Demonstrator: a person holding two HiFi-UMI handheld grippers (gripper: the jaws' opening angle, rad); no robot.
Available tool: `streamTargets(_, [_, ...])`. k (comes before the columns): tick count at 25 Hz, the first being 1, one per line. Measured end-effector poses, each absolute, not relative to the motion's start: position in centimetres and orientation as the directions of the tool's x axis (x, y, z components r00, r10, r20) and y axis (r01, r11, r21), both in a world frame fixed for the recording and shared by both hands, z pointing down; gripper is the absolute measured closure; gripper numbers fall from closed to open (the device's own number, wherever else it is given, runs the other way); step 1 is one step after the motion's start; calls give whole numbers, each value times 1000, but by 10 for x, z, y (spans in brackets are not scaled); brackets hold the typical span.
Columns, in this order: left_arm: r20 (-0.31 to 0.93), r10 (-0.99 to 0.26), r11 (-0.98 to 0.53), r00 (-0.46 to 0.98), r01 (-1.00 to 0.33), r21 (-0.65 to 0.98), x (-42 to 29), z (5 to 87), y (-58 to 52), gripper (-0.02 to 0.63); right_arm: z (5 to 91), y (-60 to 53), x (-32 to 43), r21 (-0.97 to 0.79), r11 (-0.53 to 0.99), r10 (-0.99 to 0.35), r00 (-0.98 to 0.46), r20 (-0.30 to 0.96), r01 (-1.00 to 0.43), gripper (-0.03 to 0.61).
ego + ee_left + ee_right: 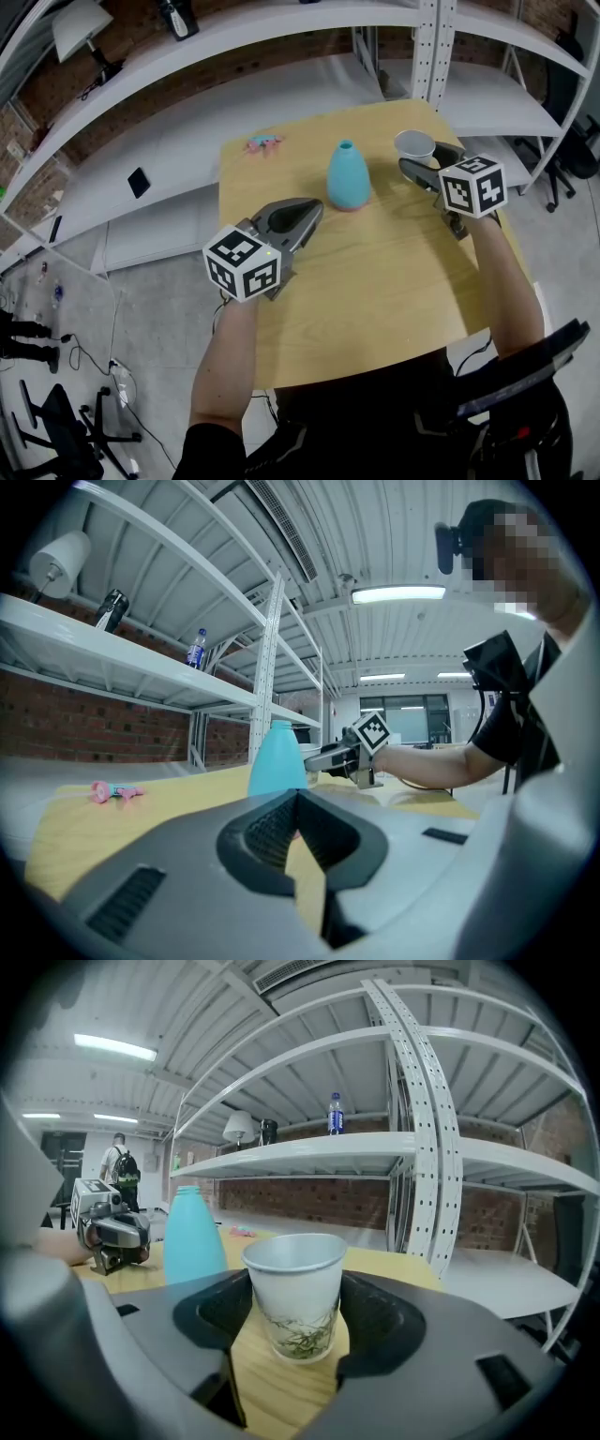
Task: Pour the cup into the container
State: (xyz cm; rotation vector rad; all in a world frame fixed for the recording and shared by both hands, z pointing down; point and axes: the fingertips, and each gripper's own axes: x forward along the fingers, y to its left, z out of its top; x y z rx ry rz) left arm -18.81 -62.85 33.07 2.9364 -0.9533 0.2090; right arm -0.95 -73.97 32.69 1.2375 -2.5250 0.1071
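Two grippers are over the wooden table [375, 281], and only the right gripper [427, 157] is at the task's thing. The paper cup [293, 1302] stands upright near the table's far right corner, between that gripper's jaws. The jaws are spread to either side of it, and we see narrow gaps, so we judge they are not yet pressing it. The left gripper [309, 208] hangs low over the table on the near left with its jaw tips pressed together on nothing.

We expect the cup to be light and thin-walled, so it will buckle under a hard squeeze and may slip under a weak one. We cannot see what it holds. We would take it around the middle of the wall, under the stiffer rolled rim and above the leaf print, and close only until it stops sliding.

The teal container [348, 175] stands at mid-table, well apart from the cup. Its mouth is narrow, so the pour will need a slow, well-aimed tilt.
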Motion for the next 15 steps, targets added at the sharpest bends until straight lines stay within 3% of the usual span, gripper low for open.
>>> streamTargets(15, [146, -581, -809, 801, -588, 3, -190, 331, -629, 614, 342, -740, -5, -33, 609, -752, -590, 295, -793, 285])
